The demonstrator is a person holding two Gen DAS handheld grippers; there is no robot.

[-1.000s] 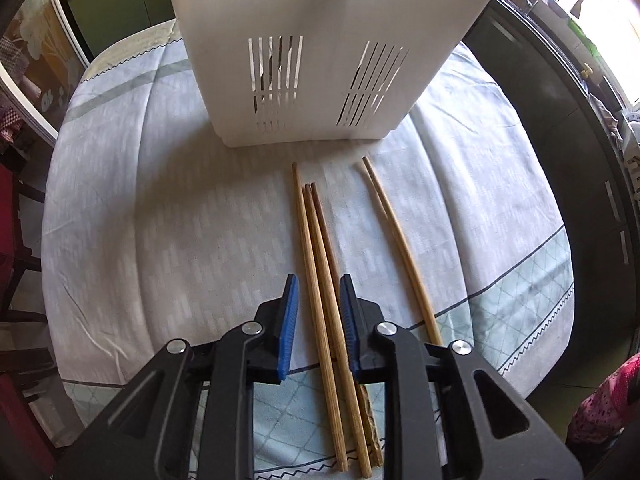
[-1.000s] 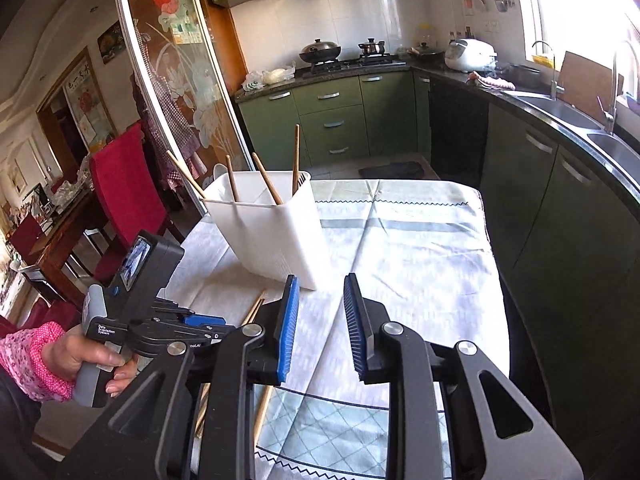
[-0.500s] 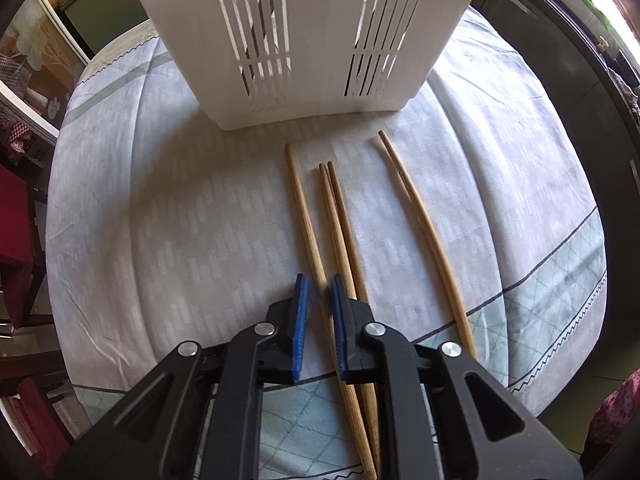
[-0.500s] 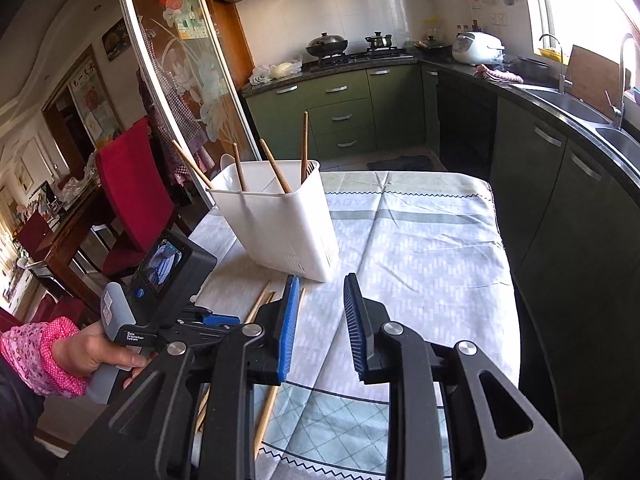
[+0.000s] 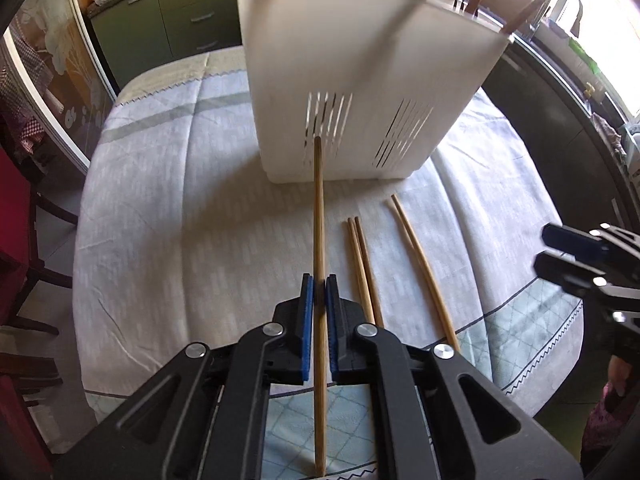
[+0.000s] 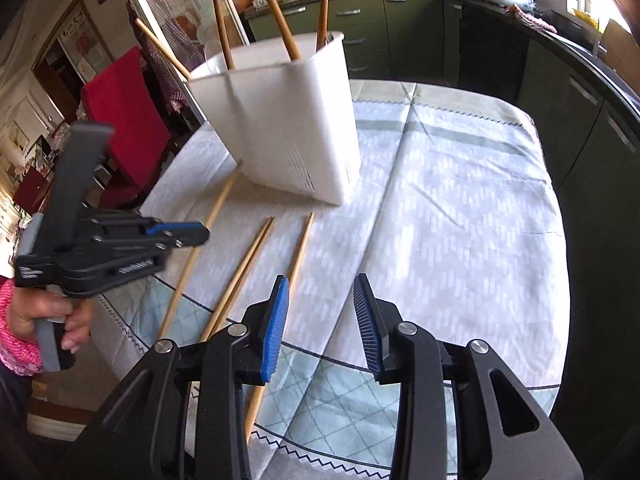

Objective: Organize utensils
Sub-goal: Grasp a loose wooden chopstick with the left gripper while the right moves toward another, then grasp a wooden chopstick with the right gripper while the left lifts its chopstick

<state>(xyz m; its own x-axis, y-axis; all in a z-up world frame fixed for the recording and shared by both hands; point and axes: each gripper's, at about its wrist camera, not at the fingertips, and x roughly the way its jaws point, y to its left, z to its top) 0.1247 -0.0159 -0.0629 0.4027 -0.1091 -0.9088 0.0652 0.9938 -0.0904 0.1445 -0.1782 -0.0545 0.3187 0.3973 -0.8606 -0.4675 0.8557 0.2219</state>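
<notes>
My left gripper (image 5: 319, 285) is shut on one wooden chopstick (image 5: 319, 216) and holds it lifted off the cloth, its tip pointing at the white slotted utensil holder (image 5: 360, 80). The same gripper (image 6: 200, 234) and its chopstick (image 6: 204, 240) show at the left of the right wrist view. Three more chopsticks lie on the tablecloth: a pair (image 5: 362, 268) and a single one (image 5: 424, 264). The holder (image 6: 280, 120) has several chopsticks (image 6: 276, 12) standing in it. My right gripper (image 6: 321, 304) is open and empty, above the cloth near the single chopstick (image 6: 298, 256).
The table carries a pale checked tablecloth (image 6: 460, 200). A red chair (image 6: 124, 120) stands at the left. Green kitchen cabinets (image 6: 420, 32) and a dark counter (image 5: 560, 120) run along the far and right sides, close to the table edge.
My left gripper closed on the leftmost chopstick and lifted it off the cloth. My right gripper moved forward and down towards the lying chopsticks, and stayed open.
</notes>
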